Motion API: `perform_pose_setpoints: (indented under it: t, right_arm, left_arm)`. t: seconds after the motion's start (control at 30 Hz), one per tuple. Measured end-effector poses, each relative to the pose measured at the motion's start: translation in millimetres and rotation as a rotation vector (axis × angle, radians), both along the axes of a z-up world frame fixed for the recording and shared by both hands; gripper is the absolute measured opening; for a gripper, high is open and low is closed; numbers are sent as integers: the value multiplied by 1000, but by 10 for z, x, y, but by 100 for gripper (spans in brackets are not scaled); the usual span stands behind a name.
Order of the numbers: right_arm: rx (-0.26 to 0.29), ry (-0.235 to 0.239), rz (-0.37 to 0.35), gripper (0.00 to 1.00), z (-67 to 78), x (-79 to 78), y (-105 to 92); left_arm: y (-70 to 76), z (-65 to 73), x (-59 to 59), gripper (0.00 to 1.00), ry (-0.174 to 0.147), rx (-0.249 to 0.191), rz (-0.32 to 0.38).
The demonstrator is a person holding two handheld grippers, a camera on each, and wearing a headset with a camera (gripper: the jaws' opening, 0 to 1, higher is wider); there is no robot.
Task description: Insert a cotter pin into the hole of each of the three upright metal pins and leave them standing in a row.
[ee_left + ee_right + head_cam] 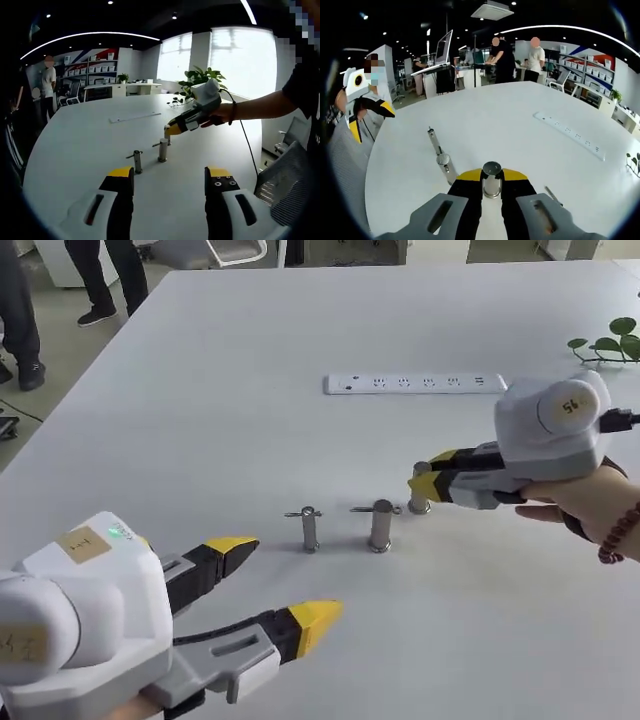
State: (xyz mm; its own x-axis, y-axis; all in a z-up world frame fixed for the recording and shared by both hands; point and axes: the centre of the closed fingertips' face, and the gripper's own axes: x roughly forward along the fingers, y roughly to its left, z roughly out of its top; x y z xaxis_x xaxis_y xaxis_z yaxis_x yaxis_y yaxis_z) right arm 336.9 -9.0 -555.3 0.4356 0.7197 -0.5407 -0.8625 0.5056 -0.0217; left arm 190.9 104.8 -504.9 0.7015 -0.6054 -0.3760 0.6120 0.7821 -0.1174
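Three upright metal pins stand in a row on the white table (200,420). The left pin (310,529) and the middle pin (380,526) each carry a cotter pin (363,508) crosswise near the top. My right gripper (424,483) is shut on the right pin (420,502), seen between its yellow tips (491,185). A thin metal piece (553,196) shows beside its right jaw; I cannot tell if it sits in that pin. My left gripper (275,580) hovers open in front of the row, nothing between its jaws (169,175).
A white power strip (415,384) lies behind the pins. A potted plant (610,340) sits at the far right table edge. People stand beyond the table (500,57). An office chair (290,175) is at the right side.
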Motion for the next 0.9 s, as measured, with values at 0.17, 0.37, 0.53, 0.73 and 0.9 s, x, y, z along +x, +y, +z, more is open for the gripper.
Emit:
perform_pose_setpoints:
  t: [0.17, 0.37, 0.53, 0.73, 0.9]
  right_arm:
    - [-24, -9, 35, 8, -1, -239, -18]
    - [-4, 6, 59, 8, 28, -469, -10]
    - [2, 17, 88, 8, 33, -635, 46]
    - [41, 53, 115, 8, 30, -823, 156]
    - [42, 56, 135, 8, -21, -927, 222]
  left_arm:
    - [-8, 21, -5, 56, -7, 4, -1]
    - [-22, 45, -8, 56, -13, 2, -2]
    - [-39, 37, -25, 56, -10, 4, -6]
    - [-38, 32, -40, 56, -8, -1, -6]
    - [-28, 35, -42, 56, -11, -3, -2]
